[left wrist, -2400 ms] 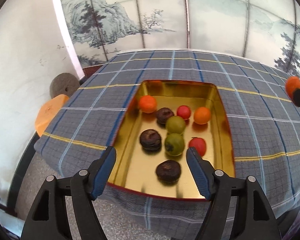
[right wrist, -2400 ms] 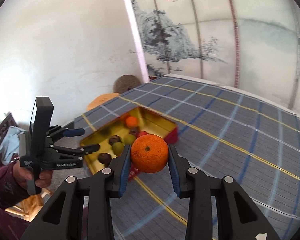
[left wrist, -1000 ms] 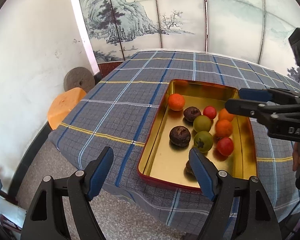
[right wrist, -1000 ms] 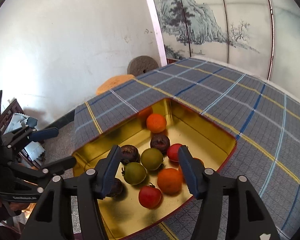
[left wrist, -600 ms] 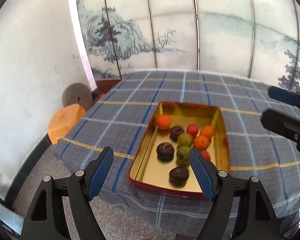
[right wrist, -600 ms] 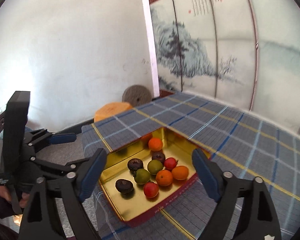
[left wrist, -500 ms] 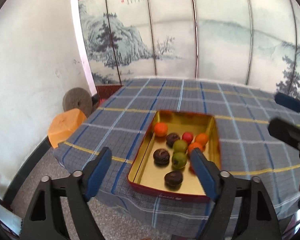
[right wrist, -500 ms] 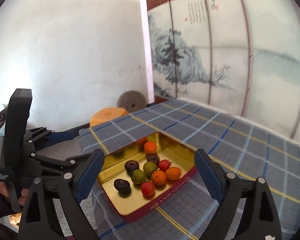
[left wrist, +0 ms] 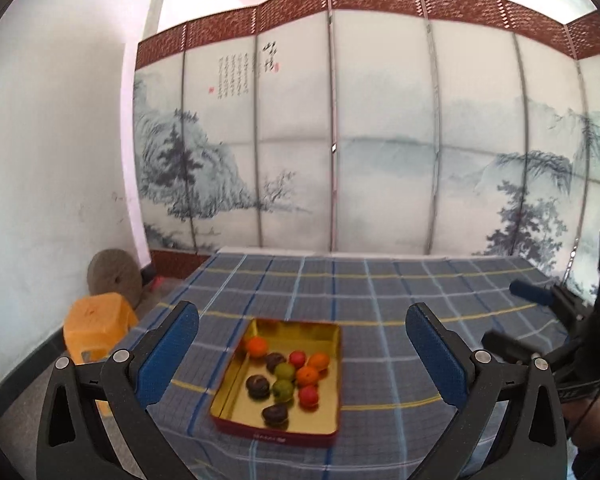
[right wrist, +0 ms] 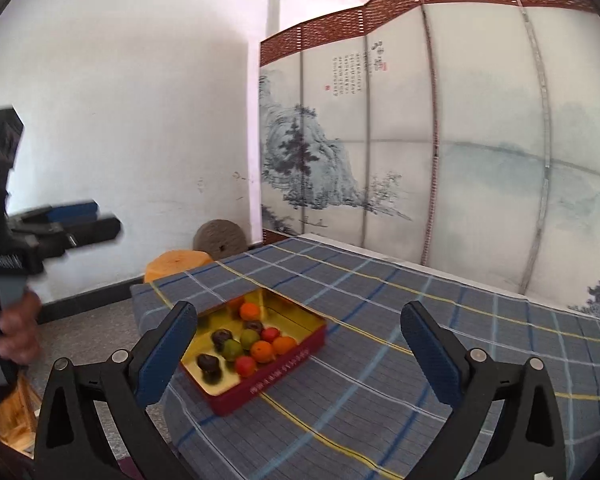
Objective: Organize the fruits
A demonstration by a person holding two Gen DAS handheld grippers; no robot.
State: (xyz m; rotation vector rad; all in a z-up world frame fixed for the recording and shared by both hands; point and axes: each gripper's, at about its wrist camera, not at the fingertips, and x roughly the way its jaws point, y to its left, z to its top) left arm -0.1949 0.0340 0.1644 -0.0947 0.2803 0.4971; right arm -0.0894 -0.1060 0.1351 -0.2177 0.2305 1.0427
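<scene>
A gold tin tray with red sides (left wrist: 332, 392) (right wrist: 300, 354) sits near the front left corner of a table with a blue plaid cloth (left wrist: 380, 300) (right wrist: 420, 340). It holds several fruits: oranges (left wrist: 257, 347) (right wrist: 261, 351), red tomatoes (left wrist: 308, 395), green fruits (left wrist: 283, 389) (right wrist: 232, 349) and dark brown ones (left wrist: 258, 385). My left gripper (left wrist: 302, 354) is open and empty, held well back from the tray. My right gripper (right wrist: 298, 352) is open and empty, also far back; it shows at the right edge of the left wrist view (left wrist: 540, 320).
A painted folding screen (left wrist: 380, 152) stands behind the table. An orange plastic stool (left wrist: 96, 330) (right wrist: 178, 265) and a round millstone (left wrist: 114, 278) (right wrist: 220, 240) stand on the floor by the white wall at the left.
The right gripper set its orange in the tray and opened. Both grippers then pulled back and up, so the tray now looks small and far.
</scene>
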